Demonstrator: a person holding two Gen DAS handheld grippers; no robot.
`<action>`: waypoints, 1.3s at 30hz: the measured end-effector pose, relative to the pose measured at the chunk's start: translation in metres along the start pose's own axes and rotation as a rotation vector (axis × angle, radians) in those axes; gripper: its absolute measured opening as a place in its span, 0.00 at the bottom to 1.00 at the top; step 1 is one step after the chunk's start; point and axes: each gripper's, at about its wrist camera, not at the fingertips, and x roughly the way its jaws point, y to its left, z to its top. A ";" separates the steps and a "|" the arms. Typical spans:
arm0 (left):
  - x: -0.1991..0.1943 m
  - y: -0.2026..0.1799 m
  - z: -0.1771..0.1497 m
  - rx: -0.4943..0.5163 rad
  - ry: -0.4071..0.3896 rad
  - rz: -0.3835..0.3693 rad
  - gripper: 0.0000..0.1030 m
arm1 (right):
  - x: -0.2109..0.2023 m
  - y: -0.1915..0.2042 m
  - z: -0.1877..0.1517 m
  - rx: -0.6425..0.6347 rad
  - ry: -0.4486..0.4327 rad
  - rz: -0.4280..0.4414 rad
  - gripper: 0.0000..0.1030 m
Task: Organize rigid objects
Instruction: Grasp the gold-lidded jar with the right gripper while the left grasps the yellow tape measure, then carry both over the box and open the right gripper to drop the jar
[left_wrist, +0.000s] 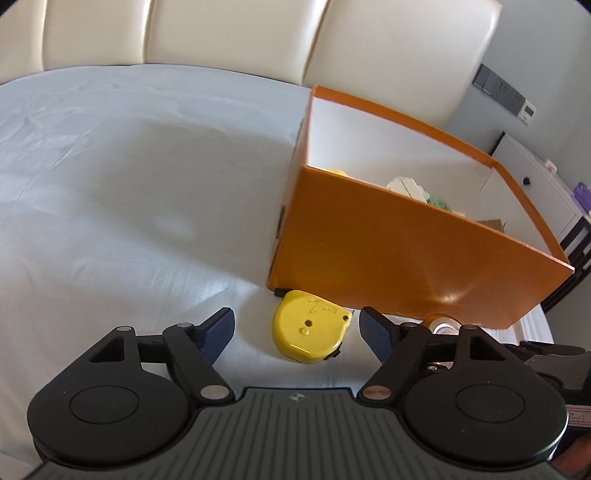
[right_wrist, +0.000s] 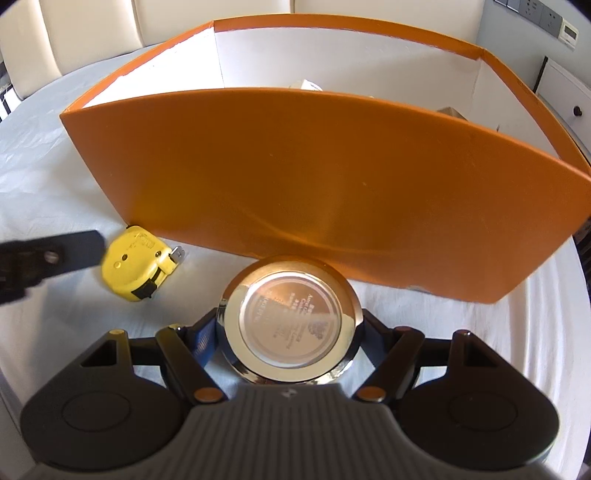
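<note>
A yellow tape measure (left_wrist: 308, 326) lies on the white cloth just in front of the orange box (left_wrist: 399, 254). My left gripper (left_wrist: 297, 328) is open, its fingers standing on either side of the tape measure. In the right wrist view the tape measure (right_wrist: 135, 262) lies at the left with a left finger (right_wrist: 79, 251) beside it. My right gripper (right_wrist: 290, 336) is shut on a round metal tin (right_wrist: 290, 319), held in front of the orange box (right_wrist: 314, 177). The tin also peeks out in the left wrist view (left_wrist: 443, 325).
The orange box has white inner walls (left_wrist: 369, 144) and holds several small items, among them a green and white one (left_wrist: 424, 192). Cream chairs (left_wrist: 229, 33) stand behind the round table (left_wrist: 110, 184). A white cabinet (left_wrist: 535, 184) stands at the right.
</note>
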 end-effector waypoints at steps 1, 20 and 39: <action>0.003 -0.004 0.000 0.015 0.002 0.001 0.88 | 0.000 0.001 -0.002 -0.001 -0.001 0.002 0.73; 0.059 -0.037 -0.007 0.255 0.082 0.096 0.79 | 0.004 -0.012 -0.006 -0.012 0.005 0.049 0.74; 0.035 -0.019 -0.006 0.141 0.098 0.015 0.62 | -0.018 -0.010 -0.008 0.019 0.029 0.002 0.73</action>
